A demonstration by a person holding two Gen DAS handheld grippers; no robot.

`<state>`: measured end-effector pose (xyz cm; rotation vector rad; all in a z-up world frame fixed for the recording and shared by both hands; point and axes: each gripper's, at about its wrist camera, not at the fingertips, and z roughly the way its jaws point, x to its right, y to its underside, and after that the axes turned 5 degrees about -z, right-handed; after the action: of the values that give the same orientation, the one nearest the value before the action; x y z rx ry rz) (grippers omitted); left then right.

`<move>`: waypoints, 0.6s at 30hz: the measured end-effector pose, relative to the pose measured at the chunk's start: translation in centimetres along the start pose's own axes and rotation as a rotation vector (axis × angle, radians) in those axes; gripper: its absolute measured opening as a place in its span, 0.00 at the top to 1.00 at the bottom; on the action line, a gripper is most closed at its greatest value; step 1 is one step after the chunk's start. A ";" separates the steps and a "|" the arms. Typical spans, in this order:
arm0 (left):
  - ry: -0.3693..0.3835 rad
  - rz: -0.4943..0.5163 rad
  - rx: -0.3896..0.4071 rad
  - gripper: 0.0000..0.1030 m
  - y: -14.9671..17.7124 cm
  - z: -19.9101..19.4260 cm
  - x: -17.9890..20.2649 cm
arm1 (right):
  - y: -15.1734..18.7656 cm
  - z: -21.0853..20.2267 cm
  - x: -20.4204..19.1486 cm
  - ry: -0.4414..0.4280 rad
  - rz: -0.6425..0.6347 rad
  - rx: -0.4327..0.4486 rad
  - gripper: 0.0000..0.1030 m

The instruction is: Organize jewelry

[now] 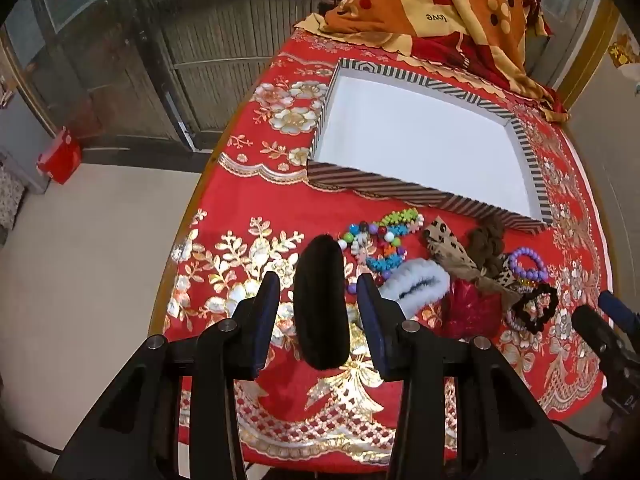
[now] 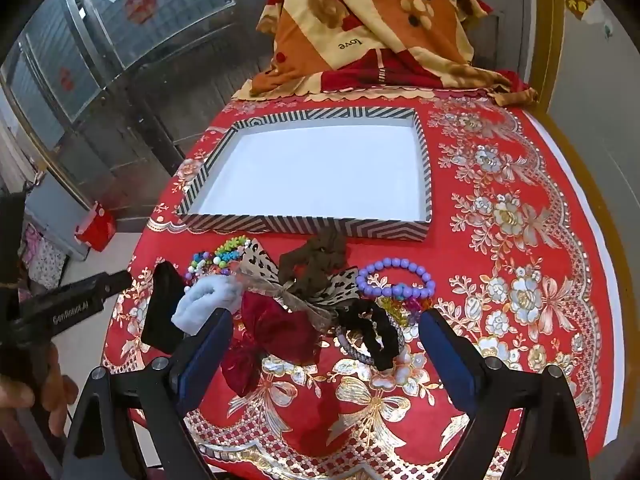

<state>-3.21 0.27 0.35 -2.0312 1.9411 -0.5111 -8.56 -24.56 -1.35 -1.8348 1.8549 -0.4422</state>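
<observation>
A striped box point(image 1: 372, 189) point(image 2: 304, 227) with a white inside lies open on the red tablecloth. Before it lies a heap of jewelry: colourful bead bracelets point(image 1: 384, 240), a pale blue scrunchie point(image 1: 416, 284) point(image 2: 204, 300), a leopard bow point(image 1: 448, 248) point(image 2: 260, 268), a brown scrunchie point(image 2: 316, 258), a purple bead bracelet point(image 2: 394, 278), a red bow point(image 2: 276, 336), a black scrunchie point(image 2: 376, 330). A black hair band point(image 1: 320, 300) point(image 2: 164, 312) stands between my left gripper's point(image 1: 318, 300) open fingers, untouched. My right gripper point(image 2: 326, 332) is open wide around the red bow and black scrunchie.
An orange and cream patterned cloth bundle point(image 2: 372, 28) sits at the table's far end behind the box. The table's left edge drops to a pale floor point(image 1: 80, 280) with a red container point(image 1: 60, 158). The right gripper shows at the left view's right edge point(image 1: 612, 332).
</observation>
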 end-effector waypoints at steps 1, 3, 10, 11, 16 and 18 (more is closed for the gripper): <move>-0.003 0.001 -0.001 0.62 0.1 -0.1 0.1 | -0.1 0.0 -0.1 0.001 -0.001 0.000 0.10; -0.002 0.000 -0.003 0.62 0.2 -0.1 0.1 | -0.2 0.0 -0.4 0.004 -0.004 0.004 0.10; 0.001 0.003 -0.002 0.62 0.5 -0.3 0.2 | -0.4 -0.1 -1.4 0.009 -0.025 0.002 0.10; 0.002 0.002 -0.002 0.62 0.5 -0.4 0.2 | -0.5 0.0 -1.5 0.010 -0.026 0.000 0.10; 0.002 -0.001 -0.010 0.62 0.6 -0.3 0.1 | -0.6 0.3 -1.7 0.014 -0.032 -0.011 0.10; -0.001 0.000 -0.011 0.62 0.6 -0.3 0.1 | -0.7 0.4 -1.8 0.015 -0.031 -0.010 0.10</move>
<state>-3.89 0.11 0.30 -2.0377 1.9475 -0.5007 -7.83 -22.77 -1.11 -1.8742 1.8439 -0.4594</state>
